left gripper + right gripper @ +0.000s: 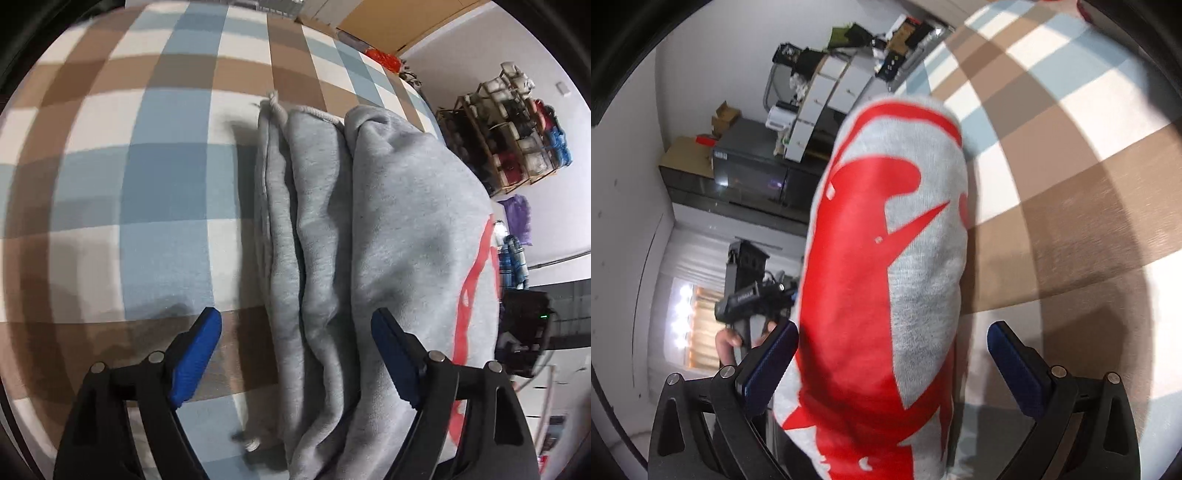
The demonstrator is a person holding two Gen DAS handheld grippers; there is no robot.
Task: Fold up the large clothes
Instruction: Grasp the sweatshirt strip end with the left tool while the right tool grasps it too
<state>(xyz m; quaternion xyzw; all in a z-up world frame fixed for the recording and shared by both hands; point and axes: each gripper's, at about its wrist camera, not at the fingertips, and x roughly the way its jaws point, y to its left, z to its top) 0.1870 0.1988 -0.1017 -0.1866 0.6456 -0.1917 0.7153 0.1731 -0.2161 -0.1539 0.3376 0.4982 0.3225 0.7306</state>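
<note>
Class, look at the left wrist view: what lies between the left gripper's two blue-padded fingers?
Folded layers of the grey fleece sweatshirt lie between the open left gripper's fingers, resting on the checked blue, brown and white cover.

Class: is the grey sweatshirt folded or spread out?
Folded. The grey sweatshirt lies in stacked layers, their edges showing side by side, on the checked cover.

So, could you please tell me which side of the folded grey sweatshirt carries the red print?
The folded grey sweatshirt carries its red print on the broad rounded panel facing the right tongs; the stacked edges by the drawstring are plain grey.
</note>
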